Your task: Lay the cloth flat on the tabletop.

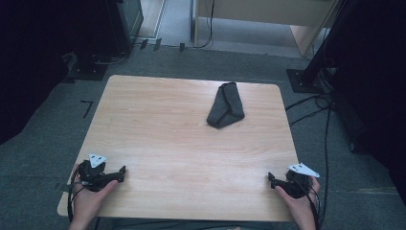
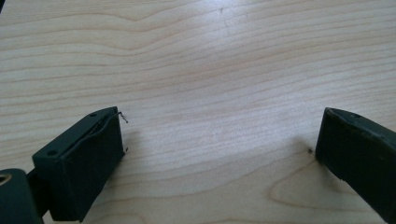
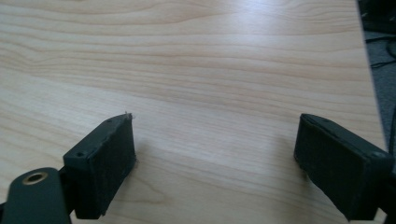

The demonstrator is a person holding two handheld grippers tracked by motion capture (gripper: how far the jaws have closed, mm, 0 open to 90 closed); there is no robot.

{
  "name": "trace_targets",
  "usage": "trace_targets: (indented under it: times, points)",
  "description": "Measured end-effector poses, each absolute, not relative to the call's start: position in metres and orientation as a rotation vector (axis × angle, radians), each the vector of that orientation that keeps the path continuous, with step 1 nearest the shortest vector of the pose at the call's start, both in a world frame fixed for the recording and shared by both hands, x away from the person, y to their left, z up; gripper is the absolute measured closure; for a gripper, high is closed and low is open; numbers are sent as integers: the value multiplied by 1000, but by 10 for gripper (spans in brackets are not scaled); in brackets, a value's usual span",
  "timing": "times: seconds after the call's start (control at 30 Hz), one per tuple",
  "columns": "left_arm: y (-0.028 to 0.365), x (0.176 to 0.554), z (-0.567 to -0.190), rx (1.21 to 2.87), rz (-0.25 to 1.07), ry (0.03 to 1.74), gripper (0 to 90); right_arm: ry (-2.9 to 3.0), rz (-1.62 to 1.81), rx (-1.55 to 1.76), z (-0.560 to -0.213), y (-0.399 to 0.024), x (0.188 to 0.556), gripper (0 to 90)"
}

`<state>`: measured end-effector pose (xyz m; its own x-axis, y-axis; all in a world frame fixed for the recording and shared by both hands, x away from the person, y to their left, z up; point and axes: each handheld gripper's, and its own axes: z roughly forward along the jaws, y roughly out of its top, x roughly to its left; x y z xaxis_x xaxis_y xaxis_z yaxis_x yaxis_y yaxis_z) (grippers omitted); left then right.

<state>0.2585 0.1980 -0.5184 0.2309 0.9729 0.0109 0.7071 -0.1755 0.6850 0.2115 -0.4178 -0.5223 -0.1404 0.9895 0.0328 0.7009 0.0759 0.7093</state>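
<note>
On the light wooden counter (image 1: 158, 124) with rounded corners, a dark grey folded cloth (image 1: 225, 106) lies toward the far right part of the top, a soft, roughly triangular bundle with its narrow end pointing away from the person. It is well apart from both tools. The left tongs (image 1: 122, 173) rest at the near left corner, held in the person's left hand (image 1: 91, 194), with the black jaws pointing inward across the wood toward the middle; a grey three-cornered plate sits on top of the tool. In the left gripper view these tongs (image 2: 219, 140) stand spread wide, bare wood grain between the two black jaws and nothing pinched. The right tongs (image 1: 270, 178) sit at the near right corner in the person's right hand (image 1: 301, 201), their jaws pointing inward to the left (a mirror of the other side). In the right gripper view the right tongs (image 3: 217, 147) are likewise spread, holding nothing, with only the pale counter between the pads and a strip of grey carpeted floor (image 3: 383, 70) past the counter's edge.
</note>
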Motion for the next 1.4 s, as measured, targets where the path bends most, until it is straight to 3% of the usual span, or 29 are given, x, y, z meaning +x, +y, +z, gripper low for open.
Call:
trace_targets:
  times: [0.2,0.3,0.37,0.67,0.93,1.2,1.4]
  points:
    - [197,261,-519,1952,620,1532,5,1869,854,1634,-511,-401,225,154]
    - [197,263,-519,1953,619,1530,6,1861,889,1616,-504,-394,232,216]
    - [197,262,-519,1952,618,1531,6,1877,937,1535,-493,-377,244,361]
    - [198,260,-519,1957,617,1528,6,1875,1009,1437,-475,-328,300,471]
    - [198,260,-519,1959,619,1525,6,1832,1011,1496,-466,-307,360,500]
    - [198,260,-519,1959,619,1524,6,1821,944,1552,-472,-303,394,503]
    - [198,260,-519,1958,619,1524,6,1839,886,1561,-474,-296,420,452]
